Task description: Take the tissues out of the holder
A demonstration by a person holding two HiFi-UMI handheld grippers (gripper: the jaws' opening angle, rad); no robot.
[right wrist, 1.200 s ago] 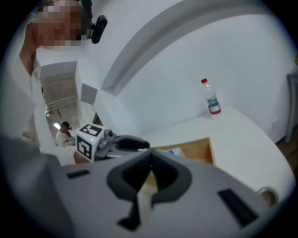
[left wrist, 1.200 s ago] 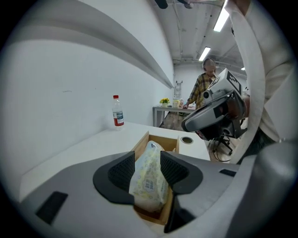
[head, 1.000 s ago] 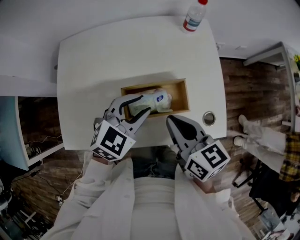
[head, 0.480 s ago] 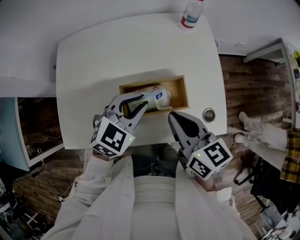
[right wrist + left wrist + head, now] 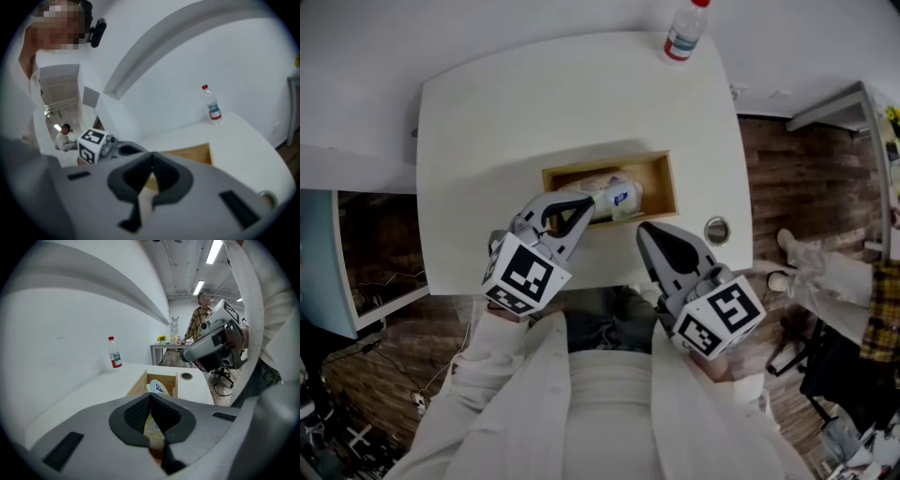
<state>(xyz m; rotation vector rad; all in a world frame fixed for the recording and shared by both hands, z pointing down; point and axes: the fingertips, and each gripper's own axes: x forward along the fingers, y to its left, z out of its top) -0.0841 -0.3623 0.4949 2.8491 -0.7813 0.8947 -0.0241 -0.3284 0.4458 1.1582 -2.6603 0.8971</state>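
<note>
One tissue pack [image 5: 614, 197] is all the wooden holder [image 5: 661, 169] carries. It lies lengthways in the holder at the middle of the white table [image 5: 487, 141], its blue-marked end toward the right.

The left gripper [image 5: 581, 211] reaches in from the near left. Its jaws are pressed together, with the pack's left end pinched between the pads. The right gripper [image 5: 649, 234] hovers over the near table edge, just right of the holder. Its jaws are also pressed together, with nothing between them.

The pack looks light and soft, a pillow of tissue in thin glossy film that crumples under the pads. I judge the film slippery, so a bite on wrapper alone could slide off. A hold deeper across the body would be surer, and the contents will not break.

The head view shows the layout: a water bottle [image 5: 684, 33] at the far edge and a round cable hole [image 5: 716, 232] right of the holder. It cannot show the pads meeting.

The left gripper view shows pale film bunched between the dark pads [image 5: 136, 416] and the pack's free end [image 5: 157, 387] rising against the holder wall [image 5: 138, 384]. The right gripper view shows its own jaws closed before the holder [image 5: 187, 153], with the pack hidden from it.
</note>
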